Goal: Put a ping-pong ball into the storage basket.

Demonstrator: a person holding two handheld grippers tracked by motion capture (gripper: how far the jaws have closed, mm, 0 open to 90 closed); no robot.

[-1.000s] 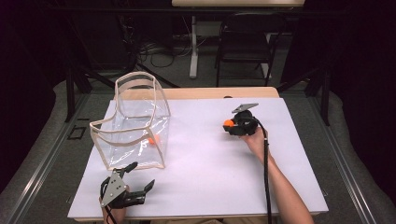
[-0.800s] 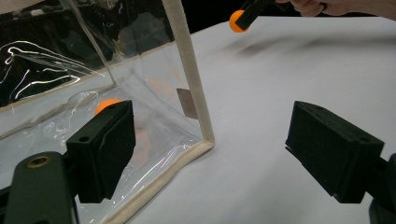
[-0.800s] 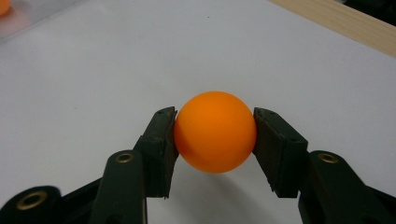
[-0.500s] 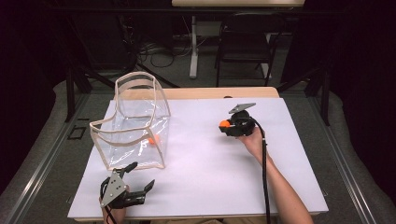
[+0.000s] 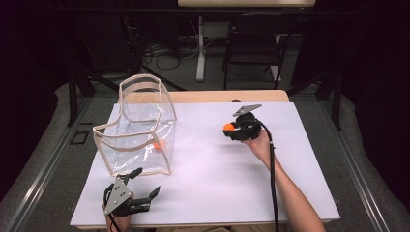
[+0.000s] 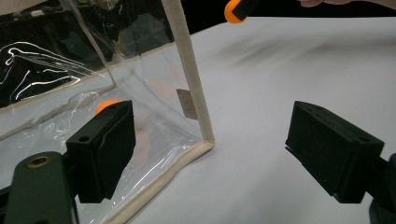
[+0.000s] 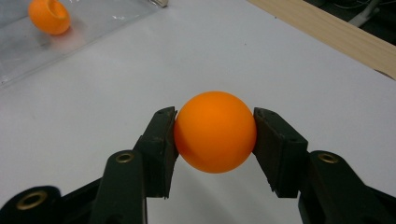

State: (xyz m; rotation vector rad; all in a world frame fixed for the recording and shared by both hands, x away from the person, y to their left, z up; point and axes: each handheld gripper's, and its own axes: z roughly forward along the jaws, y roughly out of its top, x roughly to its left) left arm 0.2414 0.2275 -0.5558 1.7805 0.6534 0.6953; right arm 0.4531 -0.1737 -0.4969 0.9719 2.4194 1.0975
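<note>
- High view: the right gripper (image 5: pixel 231 129) is right of the frame's centre, above the white table (image 5: pixel 217 169), and grasps an orange ball (image 5: pixel 227 127). The left gripper (image 5: pixel 145 186) rests at the lower left with its jaws spread and nothing between them. A clear bag (image 5: pixel 140 130) with beige edging stands in the left half, just above the left gripper, and a second orange ball (image 5: pixel 158 145) lies inside it.
- Left gripper view: the bag's corner (image 6: pixel 198 116) stands between the two open jaws but further away, and the ball inside (image 6: pixel 105 105) peeks over the left jaw.
- Right gripper view: both pads press on the orange ball (image 7: pixel 215 131) at centre, held off the table; the second ball (image 7: pixel 49 16) is at the upper left.
</note>
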